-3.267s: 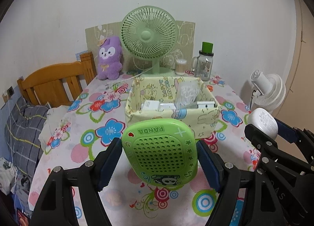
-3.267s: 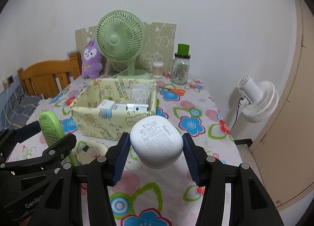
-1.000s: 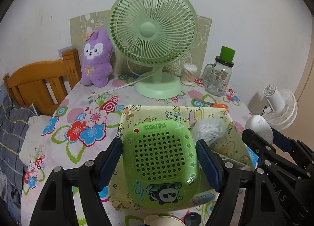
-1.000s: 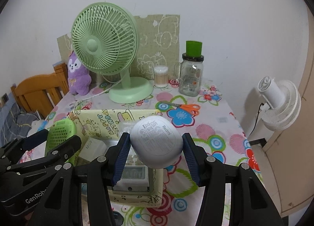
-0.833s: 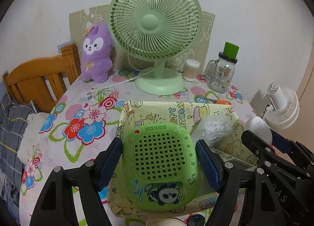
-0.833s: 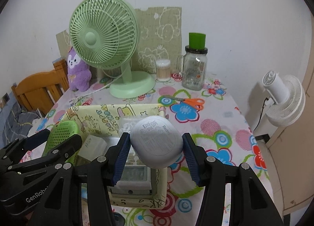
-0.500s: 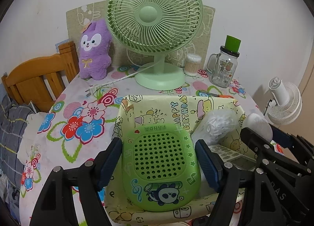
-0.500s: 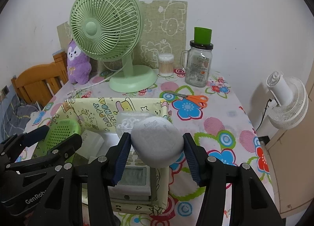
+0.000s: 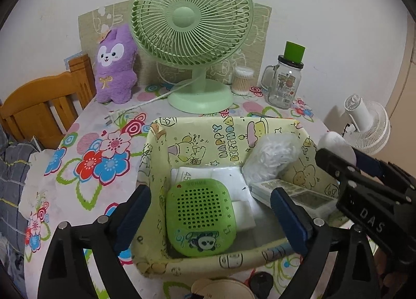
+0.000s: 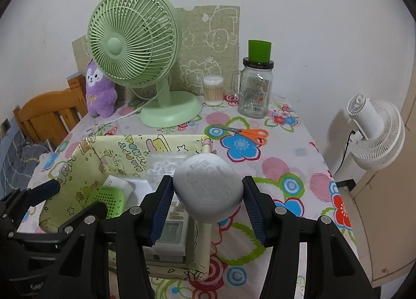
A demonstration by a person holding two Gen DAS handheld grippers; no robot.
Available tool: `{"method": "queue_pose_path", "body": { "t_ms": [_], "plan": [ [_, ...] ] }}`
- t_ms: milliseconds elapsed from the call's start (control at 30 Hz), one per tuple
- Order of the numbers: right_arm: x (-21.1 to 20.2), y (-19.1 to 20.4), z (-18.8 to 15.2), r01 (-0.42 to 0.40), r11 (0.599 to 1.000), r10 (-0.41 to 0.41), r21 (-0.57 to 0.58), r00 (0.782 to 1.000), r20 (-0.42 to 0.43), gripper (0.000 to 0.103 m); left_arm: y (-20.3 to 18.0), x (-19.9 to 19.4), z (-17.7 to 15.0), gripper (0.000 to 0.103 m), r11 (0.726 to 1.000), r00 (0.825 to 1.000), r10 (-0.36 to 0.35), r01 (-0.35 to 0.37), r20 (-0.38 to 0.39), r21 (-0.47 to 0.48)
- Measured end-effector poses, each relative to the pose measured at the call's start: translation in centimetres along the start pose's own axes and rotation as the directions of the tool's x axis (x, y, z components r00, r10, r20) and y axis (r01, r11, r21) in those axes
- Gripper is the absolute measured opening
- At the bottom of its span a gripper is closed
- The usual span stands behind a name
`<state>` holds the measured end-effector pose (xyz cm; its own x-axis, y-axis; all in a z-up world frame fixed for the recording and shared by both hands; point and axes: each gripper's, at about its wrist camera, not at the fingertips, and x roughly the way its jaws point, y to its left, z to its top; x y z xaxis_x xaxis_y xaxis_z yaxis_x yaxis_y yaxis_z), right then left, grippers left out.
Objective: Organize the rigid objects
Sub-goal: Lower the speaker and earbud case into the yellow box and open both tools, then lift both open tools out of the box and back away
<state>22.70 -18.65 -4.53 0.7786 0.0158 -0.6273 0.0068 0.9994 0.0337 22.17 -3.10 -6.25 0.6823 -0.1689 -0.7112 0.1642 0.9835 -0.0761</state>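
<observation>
Left hand-held gripper (image 9: 209, 210), jaws opening, has released the green case (image 9: 200, 217) into the box (image 9: 153, 262); right hand-held gripper (image 10: 208, 201) still pinches the white case (image 10: 208, 192).

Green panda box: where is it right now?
In the left wrist view the green panda box lies inside the yellow fabric bin, front left, beside the white packets, free between the opening left gripper jaws.

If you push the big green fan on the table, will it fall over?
Probably not from a gentle push low down: the green fan stands on a wide round base, flat on the table. A push high on its cage looks riskier, since the head is large on a thin neck. It would likely feel light; it looks like plastic.
</observation>
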Motion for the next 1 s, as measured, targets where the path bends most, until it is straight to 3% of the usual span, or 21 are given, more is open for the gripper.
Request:
{"method": "queue_pose_path", "body": {
  "t_ms": [67, 233, 467, 667, 833, 1000],
  "plan": [
    [-0.2, 0.1, 0.1, -0.009, 1.0, 0.008, 0.003, 1.0, 0.005, 0.058, -0.3, -0.8, -0.3, 0.102, 1.0, 1.0, -0.007, 0.006, 0.006, 0.023],
    [-0.8, 1.4, 0.1, -0.058, 0.998, 0.058, -0.024, 0.998, 0.008, 0.058, -0.7, -2.2, -1.0, 0.103, 0.992, 0.994, 0.09, -0.095, 0.062, 0.079],
    [0.0, 4.7, -0.6, -0.114, 0.989, 0.11, -0.09, 0.993, -0.045, 0.058, 1.3, -1.0, -1.4, 0.103, 0.995, 0.996, 0.093, -0.093, -0.004, 0.026],
    [1.0, 5.6, -1.1, -0.182, 0.982, 0.177, -0.047, 0.98, -0.093, 0.058, 1.8, -0.8, -1.9, 0.103, 0.997, 0.997, 0.076, -0.076, -0.009, 0.015],
    [1.2, 5.6, -1.1, -0.18, 0.983, 0.177, -0.024, 0.979, -0.101, 0.058, 2.0, -0.8, -1.8, 0.103, 0.998, 0.998, 0.064, -0.064, -0.011, 0.006],
    [1.2, 5.4, -1.1, -0.142, 0.99, 0.14, -0.014, 0.985, -0.098, 0.074, 2.0, -0.8, -1.8, 0.103, 0.998, 0.998, 0.062, -0.062, -0.013, 0.005]
  ]
}}
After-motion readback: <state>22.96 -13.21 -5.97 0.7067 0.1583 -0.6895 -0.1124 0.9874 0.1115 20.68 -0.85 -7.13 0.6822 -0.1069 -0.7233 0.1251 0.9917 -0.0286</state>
